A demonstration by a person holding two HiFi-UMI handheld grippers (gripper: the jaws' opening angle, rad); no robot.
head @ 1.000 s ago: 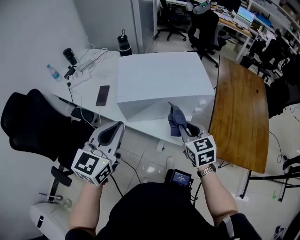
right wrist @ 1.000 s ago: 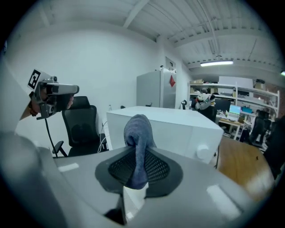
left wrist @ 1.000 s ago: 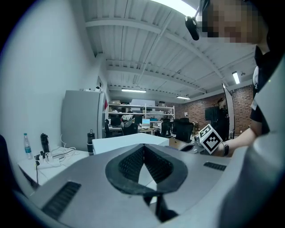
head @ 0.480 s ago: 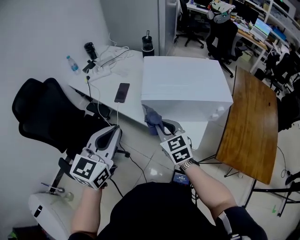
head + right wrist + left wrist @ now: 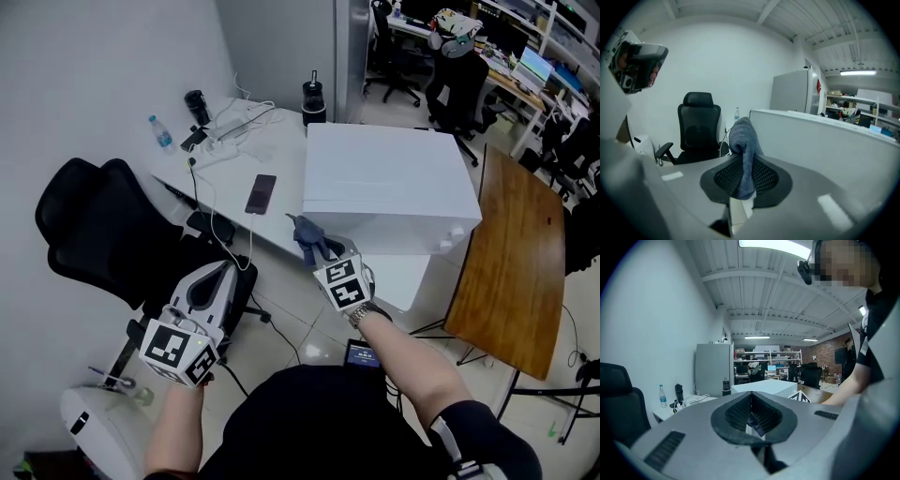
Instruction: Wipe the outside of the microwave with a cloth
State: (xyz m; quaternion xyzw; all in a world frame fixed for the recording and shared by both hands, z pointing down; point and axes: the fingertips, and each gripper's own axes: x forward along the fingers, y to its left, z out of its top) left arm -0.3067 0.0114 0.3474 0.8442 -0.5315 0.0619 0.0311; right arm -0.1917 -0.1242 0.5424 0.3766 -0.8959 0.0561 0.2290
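- Your right gripper point(image 5: 321, 249) is clenched on the grey-blue cloth point(image 5: 743, 154). The jaws pinch a gathered fold. A rounded bunch stands up past the tips and a short tail hangs below.
- The cloth is at the near left corner of the white microwave point(image 5: 384, 178), just beside its left wall. I can't tell whether it touches the casing.
- The microwave stands on the white desk point(image 5: 234, 211), to the right of the phone point(image 5: 261, 193).
- Expect the cloth to be soft, light and floppy. It will likely fold back rather than push, so press the bunched part flat against the panel and drag it.
- Hold it near the middle of the bunch, because a grip on one edge would probably slip out under friction.
- The casing looks smooth and stiff, so it should take firm pressure.
- Your left gripper point(image 5: 214, 281) is closed on nothing. It sits low and well to the left of the microwave, near the black chair point(image 5: 84, 225).
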